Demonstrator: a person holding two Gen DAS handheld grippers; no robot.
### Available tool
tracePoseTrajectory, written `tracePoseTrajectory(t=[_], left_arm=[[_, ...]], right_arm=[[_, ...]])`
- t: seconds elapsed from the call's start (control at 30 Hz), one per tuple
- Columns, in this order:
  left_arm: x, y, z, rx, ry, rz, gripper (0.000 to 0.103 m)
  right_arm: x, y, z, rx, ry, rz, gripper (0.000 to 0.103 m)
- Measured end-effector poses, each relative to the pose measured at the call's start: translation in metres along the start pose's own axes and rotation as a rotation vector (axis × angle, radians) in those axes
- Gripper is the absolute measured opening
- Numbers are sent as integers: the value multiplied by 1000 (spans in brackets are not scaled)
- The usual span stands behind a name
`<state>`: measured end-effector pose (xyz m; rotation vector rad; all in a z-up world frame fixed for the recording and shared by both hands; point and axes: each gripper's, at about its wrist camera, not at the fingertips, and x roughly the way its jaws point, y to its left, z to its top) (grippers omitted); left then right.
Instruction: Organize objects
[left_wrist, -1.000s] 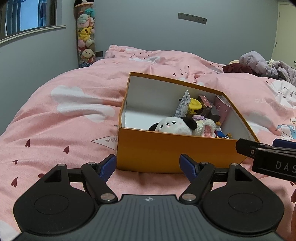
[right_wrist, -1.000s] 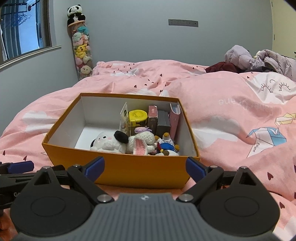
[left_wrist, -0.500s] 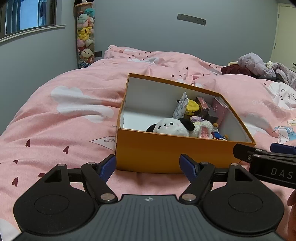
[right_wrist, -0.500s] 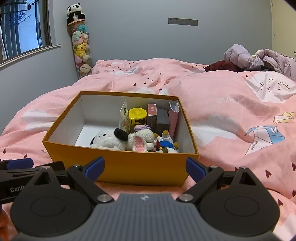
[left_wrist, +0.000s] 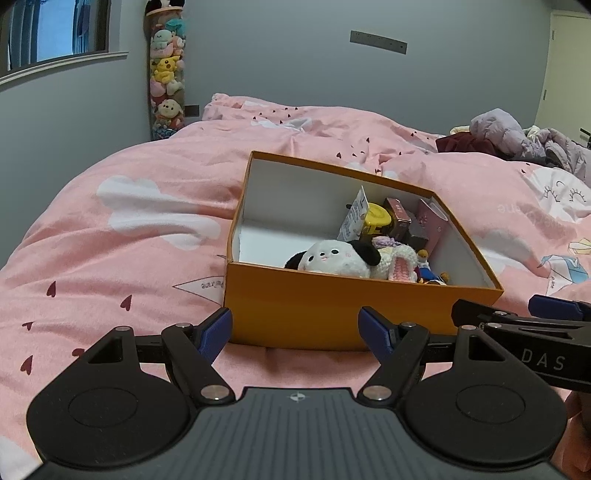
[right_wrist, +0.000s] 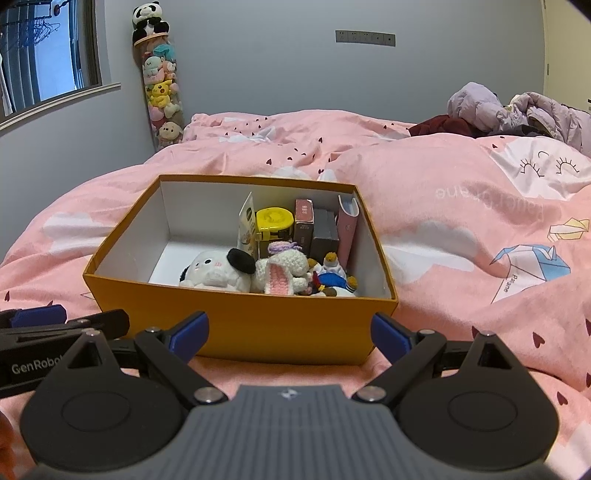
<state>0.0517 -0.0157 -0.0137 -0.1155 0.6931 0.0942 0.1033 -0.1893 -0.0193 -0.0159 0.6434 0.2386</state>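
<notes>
An orange box (left_wrist: 332, 306) (right_wrist: 258, 325) with a white inside sits on the pink bed. In it lie a white plush dog with black ears (left_wrist: 334, 260) (right_wrist: 218, 271), a crocheted bunny (right_wrist: 284, 271), a small doll (right_wrist: 332, 275), a yellow tape measure (left_wrist: 376, 221) (right_wrist: 275, 221), a packet and small upright boxes (right_wrist: 304, 221). My left gripper (left_wrist: 295, 332) is open and empty, just in front of the box's near wall. My right gripper (right_wrist: 290, 332) is open and empty, also in front of the box.
The pink duvet (left_wrist: 129, 229) (right_wrist: 480, 221) spreads around the box. A pile of clothes (right_wrist: 517, 110) lies at the far right. A tube of plush toys (left_wrist: 166, 74) stands against the grey wall by the window.
Both grippers have drawn back and risen slightly, so more of the box's inside shows. Both stay open and empty.
</notes>
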Motion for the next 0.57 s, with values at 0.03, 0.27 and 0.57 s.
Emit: tracePoseTrajectory(t=[0.03, 0.27, 0.57], left_arm=[[0, -1, 0, 2, 2, -1, 89], [0, -4, -1, 8, 4, -2, 89], [-2, -5, 0, 9, -2, 2, 89]], right_arm=[[0, 0, 0, 1, 1, 0, 95], [0, -4, -1, 10, 8, -5, 95], [0, -5, -1, 12, 8, -4, 95]])
